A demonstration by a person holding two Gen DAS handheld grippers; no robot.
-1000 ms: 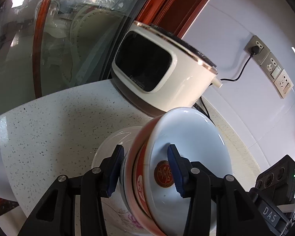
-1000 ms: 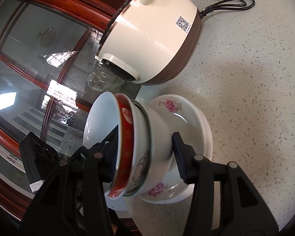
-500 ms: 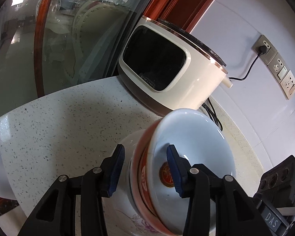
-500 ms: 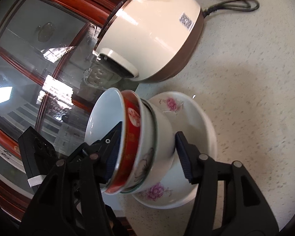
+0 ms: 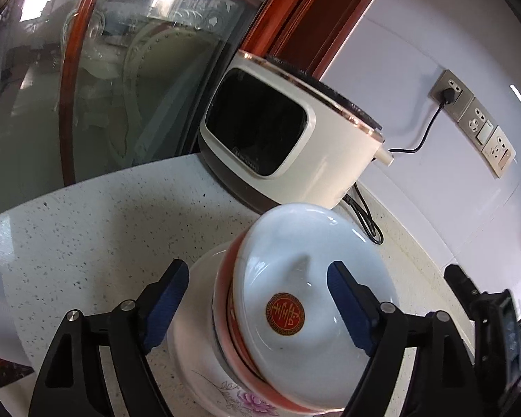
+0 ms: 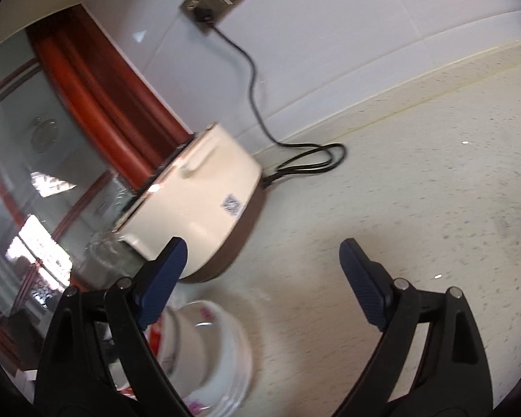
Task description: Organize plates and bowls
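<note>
White speckled stone is what the desk (image 5: pixel 97 229) is made of, and the whole stack sits on it near the rounded corner by the glass-fronted wooden cabinet (image 5: pixel 97 80). At the bottom is a white porcelain plate with pink flowers (image 5: pixel 225 394), and nested on it are the bowls: a plain white one (image 5: pixel 198 292) underneath, a red-rimmed one (image 5: pixel 231 316) in the middle, and on top a pale white bowl with a round red-and-gold emblem inside (image 5: pixel 316 278). The stack is tipped a bit toward the left wrist camera, so you look right into the top bowl. The left tongs (image 5: pixel 257 302) have just been opening and now stand released, blue pads either side of the bowls without pressing on them, so the stack is between them but not gripped. The right tongs (image 6: pixel 260 278) have just been opening too; they're spread wide with nothing between them, only bare desk, and the plate and bowls show blurred at the lower left of that view, behind the left finger. Just behind the stack is a cream electric cooker with a brown base (image 5: pixel 288 146), its black cord (image 5: pixel 430 128) plugged into the grey wall socket (image 5: pixel 451 90).
</note>
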